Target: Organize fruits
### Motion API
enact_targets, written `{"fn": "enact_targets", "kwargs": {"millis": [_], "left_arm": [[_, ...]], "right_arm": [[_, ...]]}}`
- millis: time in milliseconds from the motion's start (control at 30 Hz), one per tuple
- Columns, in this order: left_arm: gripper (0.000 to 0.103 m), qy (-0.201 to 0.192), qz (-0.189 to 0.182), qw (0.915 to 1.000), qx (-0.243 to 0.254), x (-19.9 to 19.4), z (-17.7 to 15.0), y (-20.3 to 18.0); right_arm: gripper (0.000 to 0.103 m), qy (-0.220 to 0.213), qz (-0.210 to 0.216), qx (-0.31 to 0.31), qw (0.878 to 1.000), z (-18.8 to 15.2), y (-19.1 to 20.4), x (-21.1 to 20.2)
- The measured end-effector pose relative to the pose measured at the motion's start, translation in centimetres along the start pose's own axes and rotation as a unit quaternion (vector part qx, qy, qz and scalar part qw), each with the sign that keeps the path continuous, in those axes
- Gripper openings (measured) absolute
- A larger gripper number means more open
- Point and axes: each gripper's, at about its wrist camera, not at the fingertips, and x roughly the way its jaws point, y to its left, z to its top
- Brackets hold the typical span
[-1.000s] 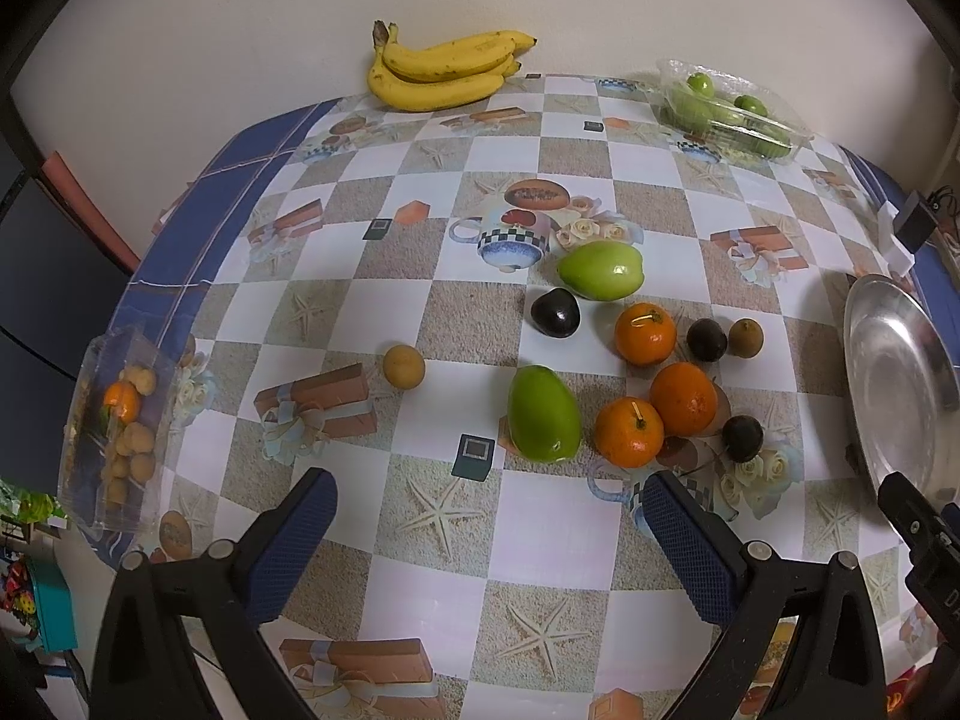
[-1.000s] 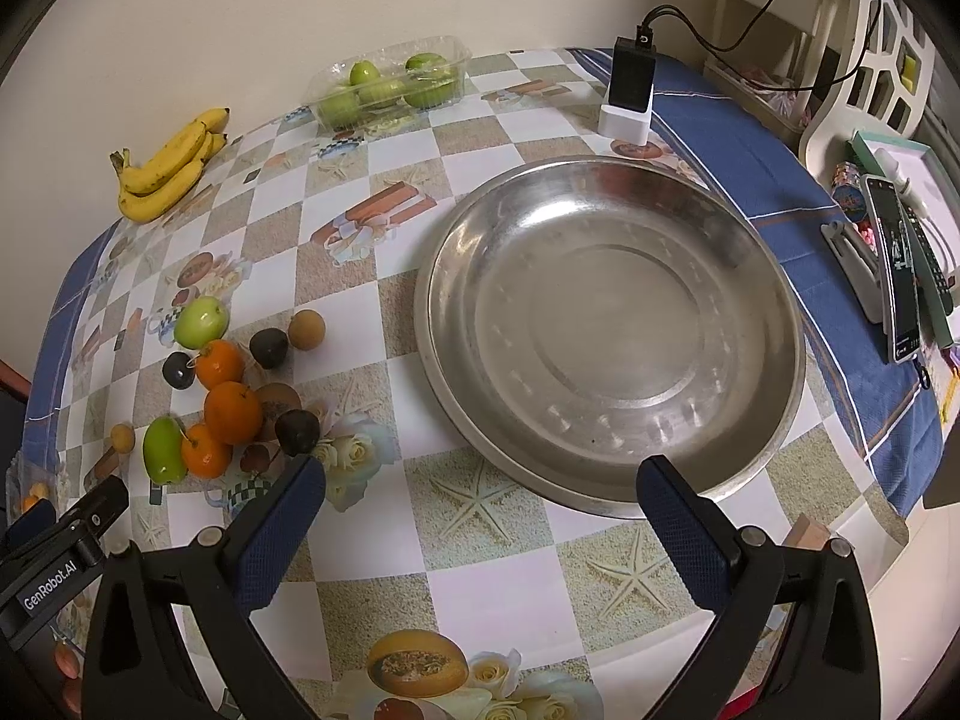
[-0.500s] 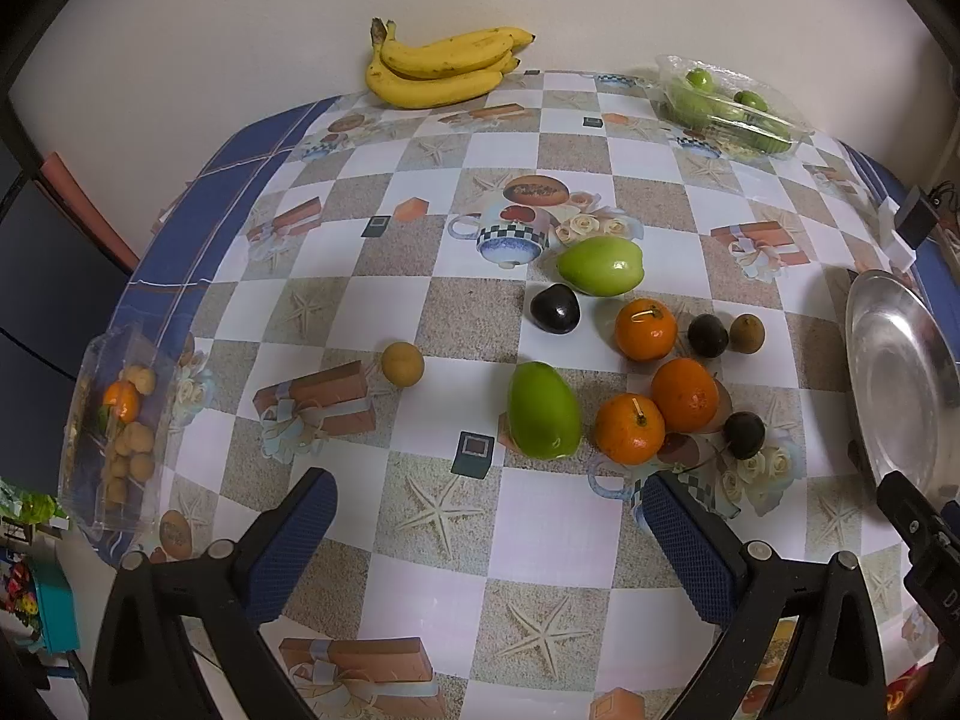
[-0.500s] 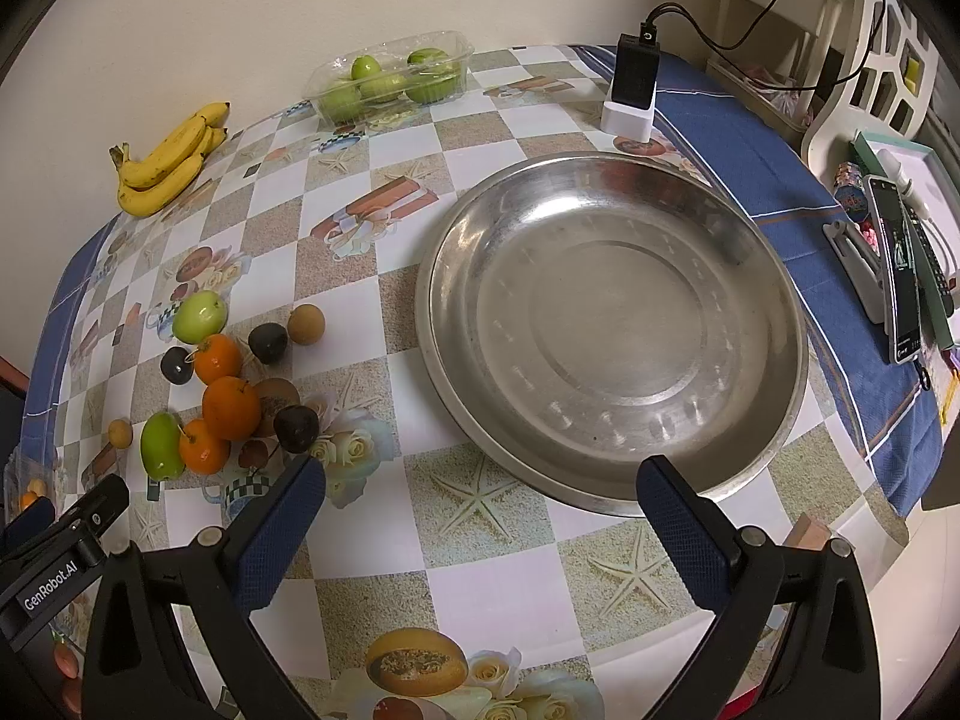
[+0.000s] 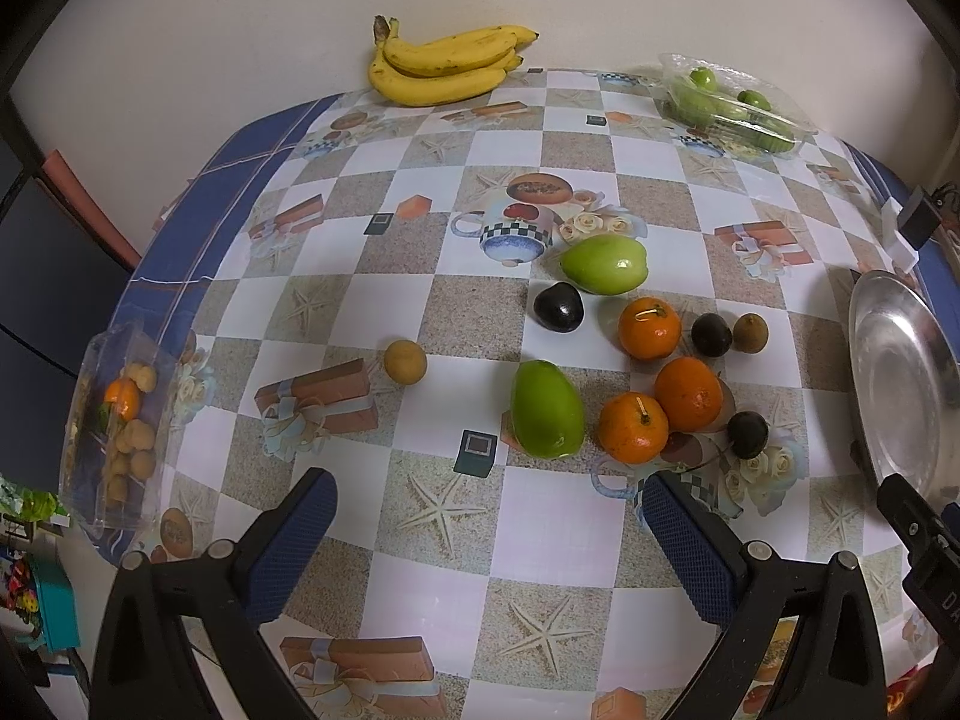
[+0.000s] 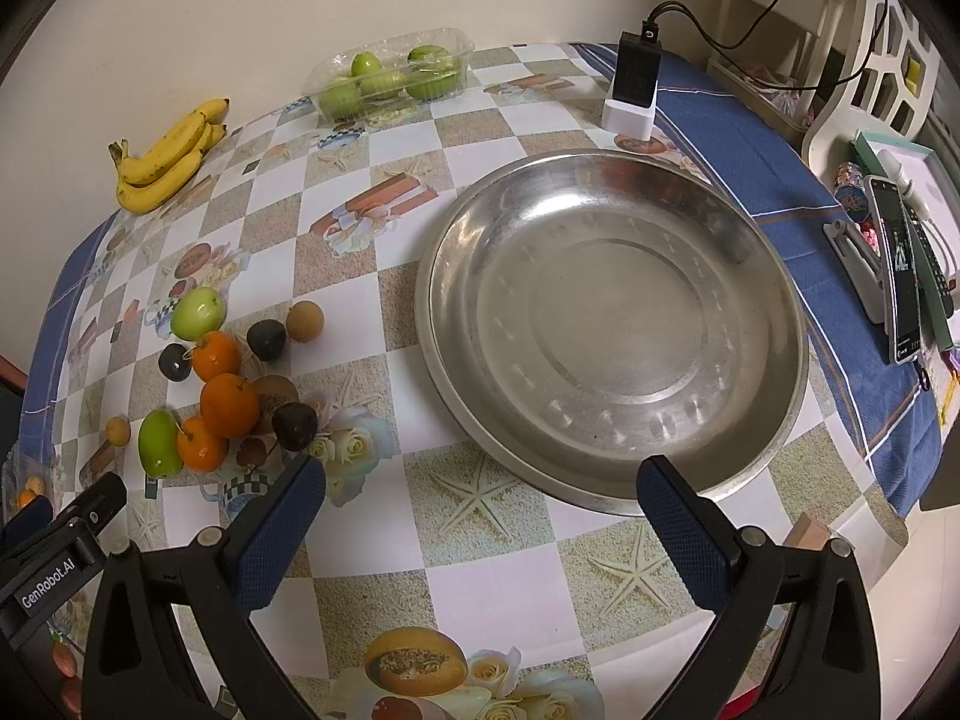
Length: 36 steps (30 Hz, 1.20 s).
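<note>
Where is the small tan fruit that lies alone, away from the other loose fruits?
In the left wrist view, the small tan fruit lies on the tablecloth left of the fruit cluster, between the near green mango and a printed gift box.

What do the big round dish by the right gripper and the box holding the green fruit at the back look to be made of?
The large round silver dish looks like metal, probably stainless steel: a shiny grey surface with soft reflections and pressed rings in its floor. The clear box of green fruit looks like thin transparent plastic: the fruit shows through it and its ribbed walls catch glare.
</note>
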Motion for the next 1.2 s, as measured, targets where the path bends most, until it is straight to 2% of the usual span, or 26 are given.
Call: {"fn": "enact_targets", "kwargs": {"millis": [800, 900, 1033, 1200], "left_arm": [[0.103, 0.0, 0.0, 1.0, -0.001, 0.0, 0.0, 0.0], [0.103, -0.006, 0.007, 0.9998, -0.02, -0.1, 0.3, 0.6], [0.103, -0.02, 0.003, 0.9983, -0.055, -0.4, 1.1, 1.9], [0.103, -0.019, -0.02, 0.9979, -0.059, -0.4, 2.1, 2.0]], "right_arm": [[0.103, 0.002, 0.0, -0.003, 1.0, -0.1, 0.1, 0.2], [0.103, 0.002, 0.002, -0.006, 1.0, -0.1, 0.3, 0.3], [0.103, -0.003, 0.031, -0.025, 0.999, 0.3, 1.2, 0.3], [0.103, -0.011, 0.074, -0.045, 0.996, 1.3, 3.3, 0.4]]}}
